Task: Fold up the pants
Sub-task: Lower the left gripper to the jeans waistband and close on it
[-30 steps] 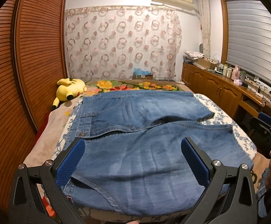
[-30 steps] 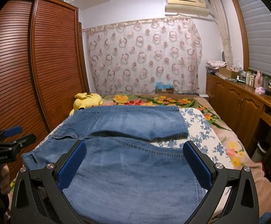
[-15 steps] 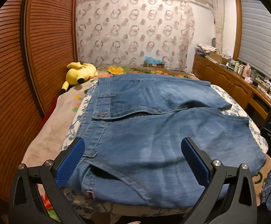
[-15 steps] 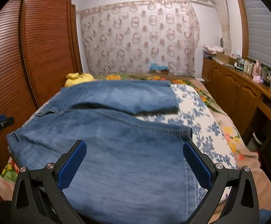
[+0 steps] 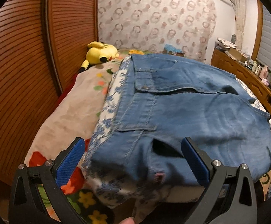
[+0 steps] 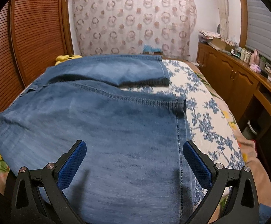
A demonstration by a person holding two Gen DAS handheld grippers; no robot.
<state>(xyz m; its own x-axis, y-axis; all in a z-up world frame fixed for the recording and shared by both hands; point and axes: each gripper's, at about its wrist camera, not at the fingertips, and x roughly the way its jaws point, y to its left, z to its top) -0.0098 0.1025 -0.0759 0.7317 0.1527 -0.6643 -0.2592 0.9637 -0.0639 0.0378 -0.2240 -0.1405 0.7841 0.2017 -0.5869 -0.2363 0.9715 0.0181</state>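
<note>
Blue denim pants [image 5: 191, 108] lie spread flat across the bed, waistband to the left, legs to the right. My left gripper [image 5: 133, 160] is open, its blue pads on either side of the near waistband corner, holding nothing. In the right wrist view the pants [image 6: 98, 123] fill the foreground, the near leg's hem at right. My right gripper [image 6: 135, 162] is open over the near leg close to the hem, holding nothing.
A blue-flowered white sheet [image 6: 206, 112] covers the bed under the pants. A yellow plush toy [image 5: 100, 53] lies at the far left. A slatted wooden wardrobe [image 5: 23, 56] runs along the left. A wooden cabinet [image 6: 234, 74] with clutter runs along the right.
Both grippers have moved down and forward, closer to the near edge of the pants. The left one has shifted to the waistband corner. Both stay open.
</note>
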